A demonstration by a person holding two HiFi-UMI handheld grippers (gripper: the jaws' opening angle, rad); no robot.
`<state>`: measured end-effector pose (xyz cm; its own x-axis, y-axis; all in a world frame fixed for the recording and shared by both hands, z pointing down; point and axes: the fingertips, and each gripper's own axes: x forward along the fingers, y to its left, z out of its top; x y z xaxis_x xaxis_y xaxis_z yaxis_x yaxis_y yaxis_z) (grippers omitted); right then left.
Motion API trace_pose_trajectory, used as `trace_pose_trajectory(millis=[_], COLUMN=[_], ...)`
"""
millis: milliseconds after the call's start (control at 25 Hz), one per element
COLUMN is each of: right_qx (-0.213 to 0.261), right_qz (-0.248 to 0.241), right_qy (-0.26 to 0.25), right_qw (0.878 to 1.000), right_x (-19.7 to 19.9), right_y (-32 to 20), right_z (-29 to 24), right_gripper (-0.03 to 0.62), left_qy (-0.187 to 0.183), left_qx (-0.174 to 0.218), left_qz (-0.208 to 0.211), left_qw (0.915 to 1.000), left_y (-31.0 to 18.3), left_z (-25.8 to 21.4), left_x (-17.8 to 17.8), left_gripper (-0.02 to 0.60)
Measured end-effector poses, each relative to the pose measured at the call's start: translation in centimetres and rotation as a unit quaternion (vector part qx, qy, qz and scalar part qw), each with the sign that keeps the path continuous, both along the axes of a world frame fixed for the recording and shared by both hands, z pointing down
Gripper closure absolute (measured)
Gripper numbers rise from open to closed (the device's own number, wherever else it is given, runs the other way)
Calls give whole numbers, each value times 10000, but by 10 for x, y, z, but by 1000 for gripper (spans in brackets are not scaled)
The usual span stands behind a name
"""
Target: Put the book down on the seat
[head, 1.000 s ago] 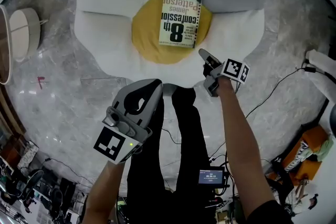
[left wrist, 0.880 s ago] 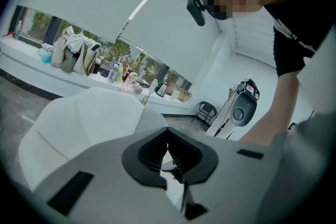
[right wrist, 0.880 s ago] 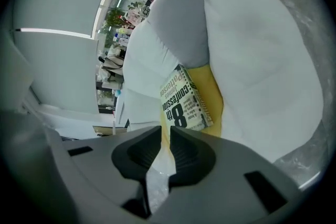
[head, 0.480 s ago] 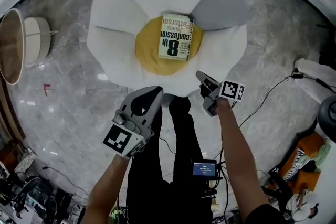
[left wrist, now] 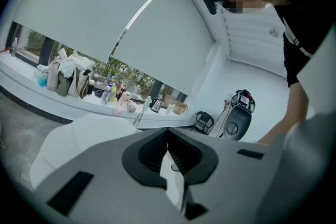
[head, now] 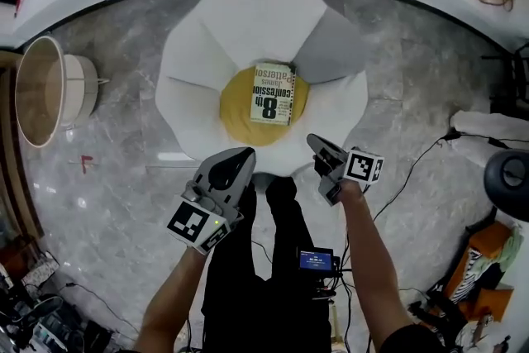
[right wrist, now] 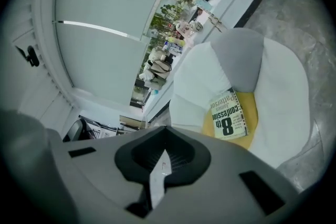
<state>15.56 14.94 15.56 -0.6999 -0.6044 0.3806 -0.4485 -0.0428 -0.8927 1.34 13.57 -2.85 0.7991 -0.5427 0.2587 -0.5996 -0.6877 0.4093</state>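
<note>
The book (head: 274, 94) is lying flat and face up on the yellow middle (head: 238, 107) of the seat (head: 198, 87), a flower-shaped cushion with white petals that is resting on the marble floor (head: 116, 178). Judging by this, the task is looking finished.

It appears to be a paperback, so it is probably light and a little bendy, with a smooth cover that could be slipping under a loose pinch. The best hold is likely to be along the spine or a long free edge, where the pages are staying together. The soft padding should be giving way enough for one jaw to slide beneath.

The left gripper (head: 241, 155) and the right gripper (head: 316, 143) are hovering near the seat's closest petals, apart from the book, above the person's legs (head: 281, 260). Both are showing their jaws pressed together and are carrying nothing.
</note>
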Motion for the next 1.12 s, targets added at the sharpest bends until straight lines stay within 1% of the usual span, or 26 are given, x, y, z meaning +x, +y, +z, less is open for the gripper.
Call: trace_pose_trajectory(millis=[80,160,320,440,600,720,920,1000,1120], right_qx=[214,454,987,1346,1745,2089,2755,2915,3094], right_qz=[-114,-278,-452,-540,-623,-704,-697,-744,-684], right_qy=[385,668,960,1225,1445,1658,1795,1911,1923], right_qw=[9990,9963,9894,9818,9720,9612,9418,9343,9288], right_x=[2,0,-2,-1,-5,-10,-17,-18,-16], right_y=[2,7,7,8,16,21,31,37,47], right_z=[-21,-46,-102,-133,-185,-226,-282,-298,-322], right_gripper=[579,579,579,580,579,579,579,579,579], left_qy=[45,130,275,311,347,389,590,654,728], left_qx=[-8,-40,30,119,208,330,406,489,566], left_qz=[-2,-11,5,49,92,130,149,155,156], left_qw=[10000,9999,9996,9994,9991,9986,9973,9965,9956], left_y=[7,15,25,32,42,48,59,64,71], left_z=[-12,-27,-58,-74,-104,-129,-166,-181,-200], left_x=[1,2,9,17,19,18,16,17,21], left_gripper=[572,571,571,572,572,571,571,571,572])
